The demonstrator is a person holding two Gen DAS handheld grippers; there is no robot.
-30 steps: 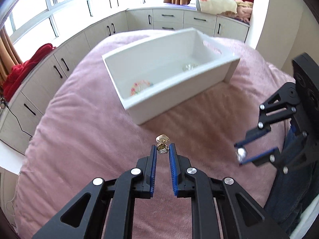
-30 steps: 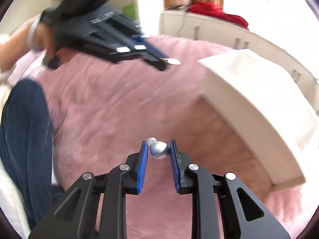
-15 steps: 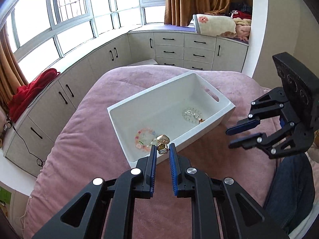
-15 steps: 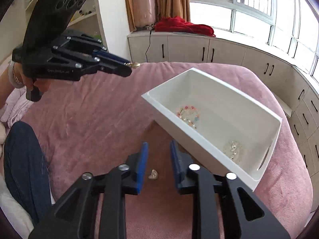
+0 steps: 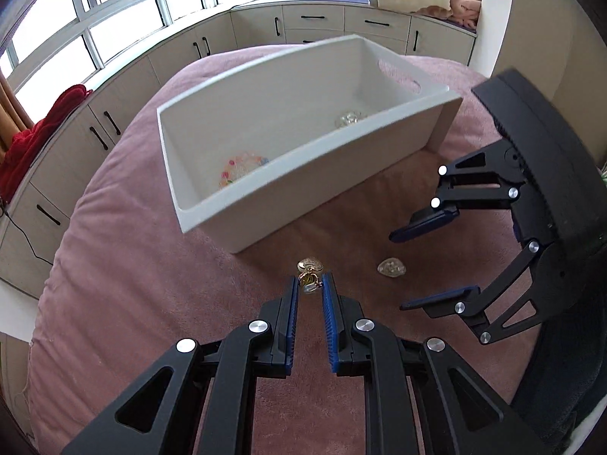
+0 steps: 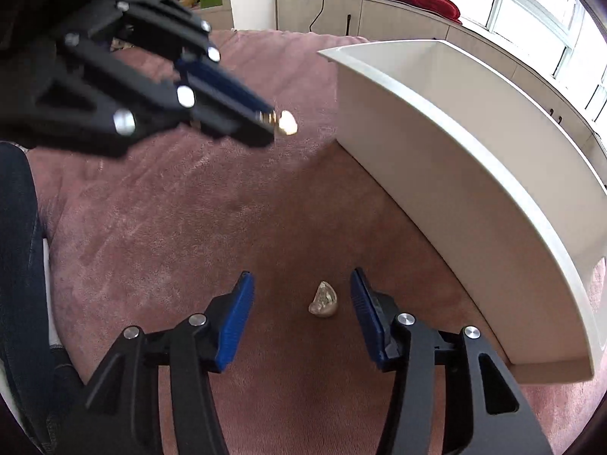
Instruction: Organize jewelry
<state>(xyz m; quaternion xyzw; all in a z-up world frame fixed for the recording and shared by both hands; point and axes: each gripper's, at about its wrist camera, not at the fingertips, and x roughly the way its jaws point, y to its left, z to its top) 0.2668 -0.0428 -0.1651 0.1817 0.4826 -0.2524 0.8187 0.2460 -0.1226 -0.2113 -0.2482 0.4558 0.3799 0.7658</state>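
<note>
My left gripper (image 5: 309, 284) is shut on a small gold heart-shaped jewelry piece (image 5: 310, 271) and holds it above the pink blanket, in front of the white bin (image 5: 303, 193). It shows in the right wrist view (image 6: 286, 123) too. My right gripper (image 6: 299, 299) is open wide, low over a silvery heart-shaped piece (image 6: 323, 299) that lies on the blanket between its fingers. That piece also shows in the left wrist view (image 5: 391, 266). The bin holds a colourful bead bracelet (image 5: 239, 167) and a clear bead bracelet (image 5: 348, 118).
The pink blanket (image 5: 132, 265) covers a round bed. White cabinets (image 5: 114, 113) and windows curve behind it. A red cloth (image 5: 41, 129) lies on the counter at left. A person's jeans-clad leg (image 6: 19, 265) is at the left edge of the right wrist view.
My right gripper let the silvery piece drop to the blanket, rose, then came down open around it. My left gripper rose over the bin and dropped back in front of it, still holding the gold piece.
</note>
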